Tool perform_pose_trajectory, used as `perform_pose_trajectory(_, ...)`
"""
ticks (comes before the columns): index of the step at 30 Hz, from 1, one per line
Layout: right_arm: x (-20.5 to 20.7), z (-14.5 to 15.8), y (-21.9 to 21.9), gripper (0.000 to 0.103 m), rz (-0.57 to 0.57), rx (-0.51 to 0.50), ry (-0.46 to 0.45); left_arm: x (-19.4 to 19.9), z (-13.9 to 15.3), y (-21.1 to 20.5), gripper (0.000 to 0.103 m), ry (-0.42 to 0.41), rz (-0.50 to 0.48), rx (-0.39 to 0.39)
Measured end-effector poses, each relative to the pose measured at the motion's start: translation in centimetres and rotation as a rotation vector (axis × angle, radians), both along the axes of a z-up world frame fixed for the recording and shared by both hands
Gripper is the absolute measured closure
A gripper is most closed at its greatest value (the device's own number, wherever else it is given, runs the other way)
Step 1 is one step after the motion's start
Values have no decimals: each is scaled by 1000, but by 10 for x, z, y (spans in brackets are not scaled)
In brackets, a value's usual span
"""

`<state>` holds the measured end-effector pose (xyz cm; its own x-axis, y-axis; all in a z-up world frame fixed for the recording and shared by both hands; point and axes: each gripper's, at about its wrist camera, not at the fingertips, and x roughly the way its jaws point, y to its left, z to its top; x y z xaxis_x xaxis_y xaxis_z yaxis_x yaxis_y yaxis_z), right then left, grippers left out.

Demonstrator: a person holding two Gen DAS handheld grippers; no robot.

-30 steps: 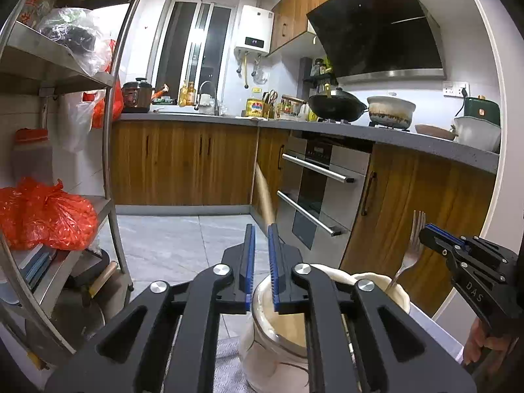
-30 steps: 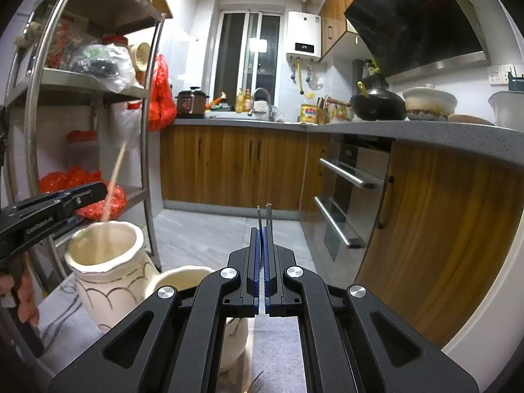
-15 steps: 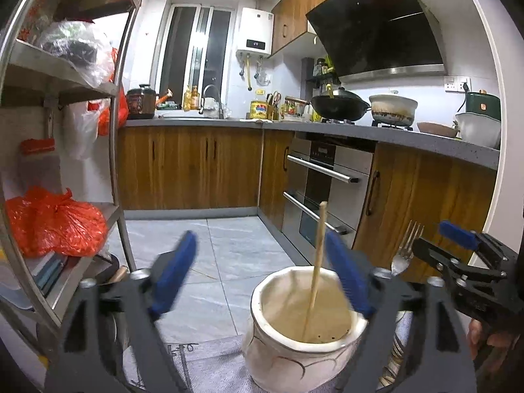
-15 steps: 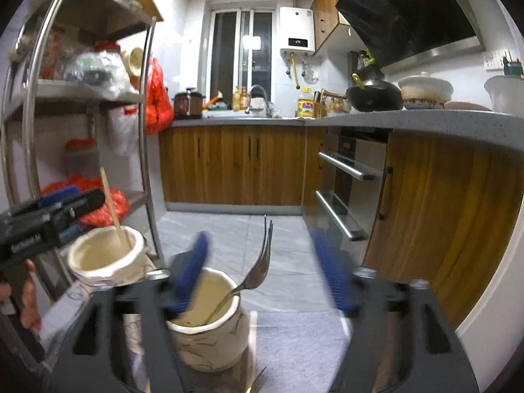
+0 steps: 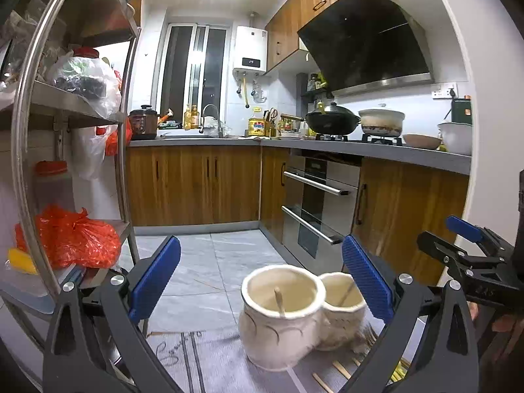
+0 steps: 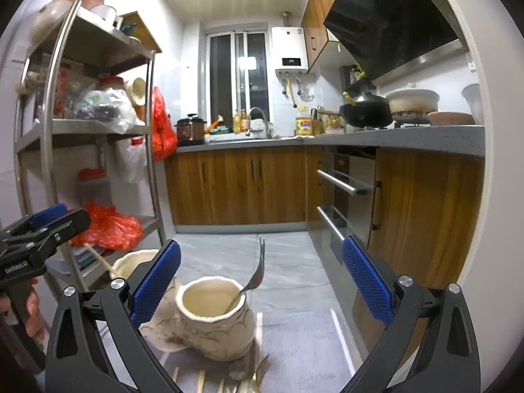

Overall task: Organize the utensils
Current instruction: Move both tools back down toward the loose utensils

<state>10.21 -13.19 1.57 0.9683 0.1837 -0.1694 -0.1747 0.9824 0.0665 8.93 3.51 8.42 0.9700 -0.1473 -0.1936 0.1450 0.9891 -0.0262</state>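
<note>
Two cream ceramic pots stand side by side on a grey mat. In the left wrist view the nearer pot [image 5: 278, 311] holds a wooden chopstick [image 5: 279, 299], and the farther pot [image 5: 342, 311] holds a fork. In the right wrist view the nearer pot [image 6: 214, 317] holds the metal fork [image 6: 253, 276], tines up, and the other pot [image 6: 131, 263] stands behind it to the left. My left gripper [image 5: 260, 283] is open and empty, above and behind the pots. My right gripper [image 6: 260, 283] is open and empty above the fork pot. Loose chopsticks [image 5: 340, 368] and forks [image 6: 249, 381] lie on the mat.
A steel shelf rack [image 5: 26, 150] with red bags stands at left. Wooden cabinets, an oven [image 5: 317, 209] and a counter with pots run along the back and right. The grey mat [image 6: 304, 350] has a tiled floor beyond its far edge.
Both grippers have opened and drawn back. The left let go of the chopstick in its pot; the right let go of the fork in the other pot.
</note>
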Motion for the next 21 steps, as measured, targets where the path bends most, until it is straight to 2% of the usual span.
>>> perform_pose_trajectory(3,-11,-3,-2,5,12,-6,13,-15,-4,0,6,24,-6,0)
perform_pose_trajectory(7,-18,-11,-5,5,28,-23,66,-33,-20,0,6,96,-4,8)
perform_pose_trajectory(15,-9,-44,-26,5,2,-35,233,-51,-63,-12,6,225,-30,81)
perform_pose_trajectory(21,8,-69,-33,5,-3,-66,365,-42,-94,-22,6,342,-59,104)
